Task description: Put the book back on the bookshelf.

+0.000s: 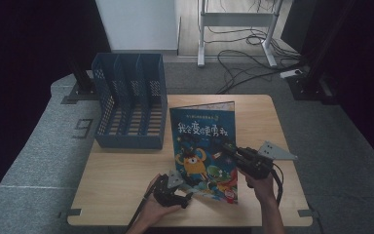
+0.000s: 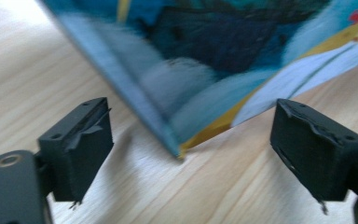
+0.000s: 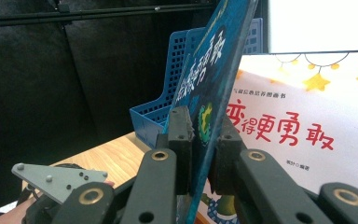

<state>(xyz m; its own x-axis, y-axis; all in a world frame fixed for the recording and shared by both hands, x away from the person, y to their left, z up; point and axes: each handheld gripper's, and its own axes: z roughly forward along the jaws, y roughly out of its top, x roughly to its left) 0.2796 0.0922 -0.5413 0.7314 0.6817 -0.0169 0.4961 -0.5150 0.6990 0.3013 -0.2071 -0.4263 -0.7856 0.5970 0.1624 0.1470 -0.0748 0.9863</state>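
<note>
Clamping the front cover of a picture book (image 1: 202, 146), the right gripper (image 1: 228, 147) has its black jaws pinched on the thin glossy board, lifted clear of the white title page (image 3: 307, 116) beneath. Book lies on the pale wood-grain table (image 1: 121, 180), right of a blue perforated plastic file rack (image 1: 129, 100). Left gripper (image 1: 187, 195) sits at the book's near left corner, jaws spread wide, blocky rubber pads (image 2: 81, 140) astride that corner without touching.
</note>
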